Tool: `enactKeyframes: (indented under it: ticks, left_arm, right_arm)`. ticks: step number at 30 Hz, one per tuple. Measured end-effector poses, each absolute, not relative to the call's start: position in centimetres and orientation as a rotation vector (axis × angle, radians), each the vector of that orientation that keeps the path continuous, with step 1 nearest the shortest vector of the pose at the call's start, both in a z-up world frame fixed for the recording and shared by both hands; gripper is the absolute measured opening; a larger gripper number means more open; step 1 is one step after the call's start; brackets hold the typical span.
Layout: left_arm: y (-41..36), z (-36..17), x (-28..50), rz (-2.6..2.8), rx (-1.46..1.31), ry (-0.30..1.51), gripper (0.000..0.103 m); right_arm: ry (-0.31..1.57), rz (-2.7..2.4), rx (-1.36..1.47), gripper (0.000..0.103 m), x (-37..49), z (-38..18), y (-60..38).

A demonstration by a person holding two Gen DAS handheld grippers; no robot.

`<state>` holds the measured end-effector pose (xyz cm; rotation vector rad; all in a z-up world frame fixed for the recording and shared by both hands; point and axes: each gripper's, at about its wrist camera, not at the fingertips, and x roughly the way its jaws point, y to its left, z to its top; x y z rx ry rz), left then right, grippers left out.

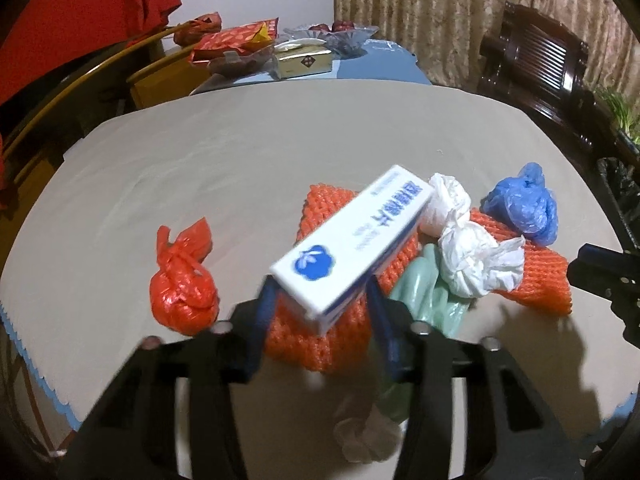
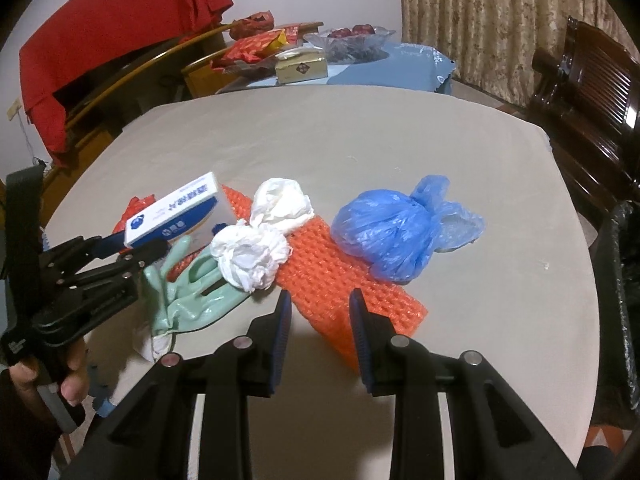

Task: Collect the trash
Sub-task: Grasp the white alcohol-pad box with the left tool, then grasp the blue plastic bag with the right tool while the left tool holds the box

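My left gripper (image 1: 322, 286) is shut on a white and blue box (image 1: 352, 236) and holds it above the trash pile; the box also shows in the right wrist view (image 2: 178, 212). On the table lie orange foam netting (image 2: 332, 280), two white paper wads (image 2: 250, 256), a knotted blue bag (image 2: 384, 232), a knotted red bag (image 1: 182, 284) and a pale green glove (image 2: 192, 296). My right gripper (image 2: 320, 300) is open and empty, just above the near end of the netting.
A grey cloth covers the round table (image 2: 360, 140). Behind it a blue-clothed table (image 2: 384, 64) holds a tissue box, red packets and a glass fruit bowl. Dark wooden chairs (image 2: 592, 92) stand at the right. A black-lined bin (image 2: 628, 280) is at the far right.
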<state>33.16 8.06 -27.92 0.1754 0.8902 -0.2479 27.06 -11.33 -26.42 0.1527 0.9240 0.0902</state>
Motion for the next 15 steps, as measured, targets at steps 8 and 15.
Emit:
enactKeyframes:
  ticks: [8,15]
  left_arm:
    - [6.3,-27.0,31.8,-0.242,0.130,0.878,0.032]
    - [5.2,-26.6,31.9,-0.221,0.099,0.868,0.031]
  right_arm:
    - [0.912,0.078,0.163,0.030,27.6,-26.2,-12.6]
    - [0.901,0.061,0.175,0.030,28.4,-26.4,-13.7]
